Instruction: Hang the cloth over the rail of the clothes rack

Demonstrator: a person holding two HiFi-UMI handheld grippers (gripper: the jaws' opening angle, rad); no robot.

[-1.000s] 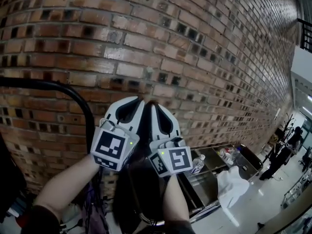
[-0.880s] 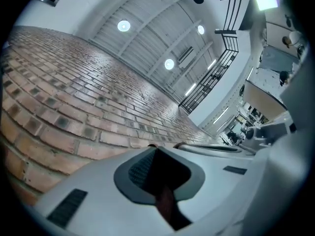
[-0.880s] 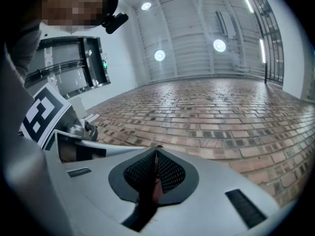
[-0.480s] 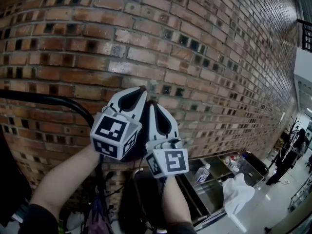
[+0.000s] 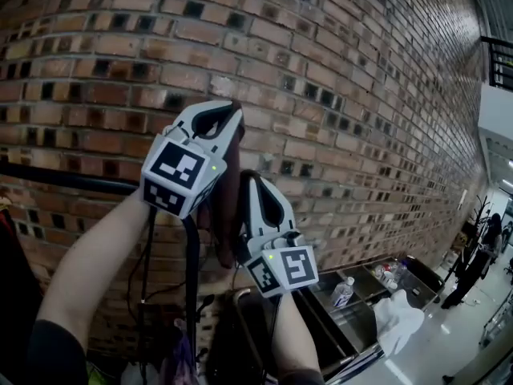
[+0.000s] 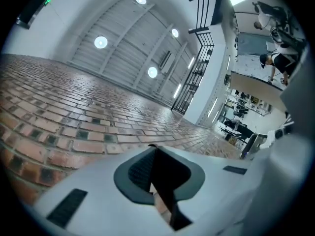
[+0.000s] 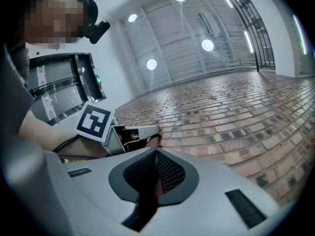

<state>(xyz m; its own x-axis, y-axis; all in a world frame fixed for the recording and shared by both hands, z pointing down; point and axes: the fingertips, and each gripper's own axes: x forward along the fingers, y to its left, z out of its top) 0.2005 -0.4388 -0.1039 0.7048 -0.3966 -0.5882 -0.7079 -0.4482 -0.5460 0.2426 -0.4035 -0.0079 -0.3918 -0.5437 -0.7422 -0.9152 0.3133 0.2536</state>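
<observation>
A dark brown cloth [image 5: 228,203] hangs pinched between both grippers in front of the brick wall. My left gripper [image 5: 234,107] is the higher one, shut on the cloth's top edge. Just below and to its right, my right gripper [image 5: 247,175] is shut on the same cloth. The rack's black rail [image 5: 72,180] runs level at the left, lower than the left gripper's tips, and bends into a post [image 5: 191,295]. In the left gripper view the jaws [image 6: 153,149] clamp a dark strip of cloth [image 6: 165,186]. The right gripper view shows the same: jaws [image 7: 155,152] closed on cloth [image 7: 143,208].
A brick wall [image 5: 345,95] fills the background close behind the rack. Dark clothing [image 5: 10,295] hangs at the far left. A metal cart [image 5: 361,295] with bottles and a white cloth [image 5: 398,319] stands at the lower right. A person [image 5: 473,259] stands far off at the right.
Both grippers have risen with the cloth. The left one climbed more and now sits above the right, higher than the rail. The two grippers have drawn apart vertically.
</observation>
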